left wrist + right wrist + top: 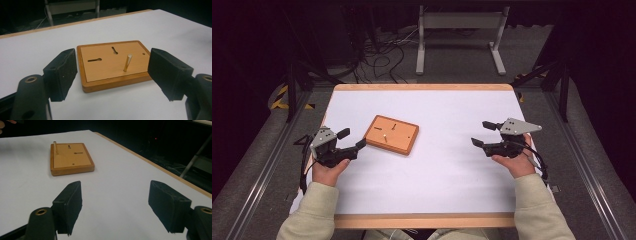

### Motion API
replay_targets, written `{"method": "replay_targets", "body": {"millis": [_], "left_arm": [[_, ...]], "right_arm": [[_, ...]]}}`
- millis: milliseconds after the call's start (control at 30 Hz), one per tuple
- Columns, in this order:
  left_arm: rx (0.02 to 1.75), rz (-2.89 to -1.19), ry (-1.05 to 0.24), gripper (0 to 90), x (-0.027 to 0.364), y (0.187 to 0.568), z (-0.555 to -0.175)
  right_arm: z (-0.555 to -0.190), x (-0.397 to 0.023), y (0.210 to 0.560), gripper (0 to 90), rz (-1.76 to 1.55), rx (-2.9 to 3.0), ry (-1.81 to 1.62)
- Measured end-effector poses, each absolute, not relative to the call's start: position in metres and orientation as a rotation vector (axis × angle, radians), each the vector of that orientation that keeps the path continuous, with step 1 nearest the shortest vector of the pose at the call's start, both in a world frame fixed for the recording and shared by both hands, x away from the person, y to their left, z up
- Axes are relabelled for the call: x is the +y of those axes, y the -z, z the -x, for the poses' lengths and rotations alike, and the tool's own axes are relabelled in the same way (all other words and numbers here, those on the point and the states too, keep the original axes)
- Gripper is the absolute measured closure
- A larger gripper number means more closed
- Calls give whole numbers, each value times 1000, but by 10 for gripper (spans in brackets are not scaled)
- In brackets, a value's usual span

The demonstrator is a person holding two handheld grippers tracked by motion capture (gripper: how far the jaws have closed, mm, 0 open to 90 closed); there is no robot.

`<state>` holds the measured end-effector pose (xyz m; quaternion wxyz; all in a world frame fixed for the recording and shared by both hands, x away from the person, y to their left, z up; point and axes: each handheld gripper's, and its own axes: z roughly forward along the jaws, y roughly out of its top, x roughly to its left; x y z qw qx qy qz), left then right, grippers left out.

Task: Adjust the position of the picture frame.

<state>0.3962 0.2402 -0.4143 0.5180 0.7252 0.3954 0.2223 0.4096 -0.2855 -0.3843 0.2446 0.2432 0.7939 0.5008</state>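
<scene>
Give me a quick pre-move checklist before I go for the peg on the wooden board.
1. Left gripper open and empty: ok.
2. Right gripper open and empty: ok.
3. Peg standing upright in the wooden board: ok.
4. Board flat on the white table: ok.
5. Left gripper lined up with the board, not touching: ok.
6. How tightly the peg sits in its hole: cannot tell.

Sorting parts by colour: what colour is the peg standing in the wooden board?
Pale brass-gold peg; clearest in the left gripper view.
</scene>
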Motion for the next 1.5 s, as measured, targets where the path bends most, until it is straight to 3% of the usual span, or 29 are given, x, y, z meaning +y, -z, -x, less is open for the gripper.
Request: {"method": "replay_targets", "body": {"millis": [400,567,800,1033,1500], "left_arm": [[975,-1773,-566,310,238,403,-408],[987,-1793,-581,462,235,400,-417],[966,-1838,-596,588,230,395,-427],[993,-1802,-566,897,233,394,-438],[1068,-1793,-561,900,232,402,-475]], "right_arm": [[-404,-286,383,278,-682,2175,-1366],[-400,-288,382,278,-690,2171,-1368],[-394,-290,382,278,-702,2172,-1360],[-389,-294,382,277,-723,2165,-1354],[-378,-291,381,276,-727,2177,-1374]]}}
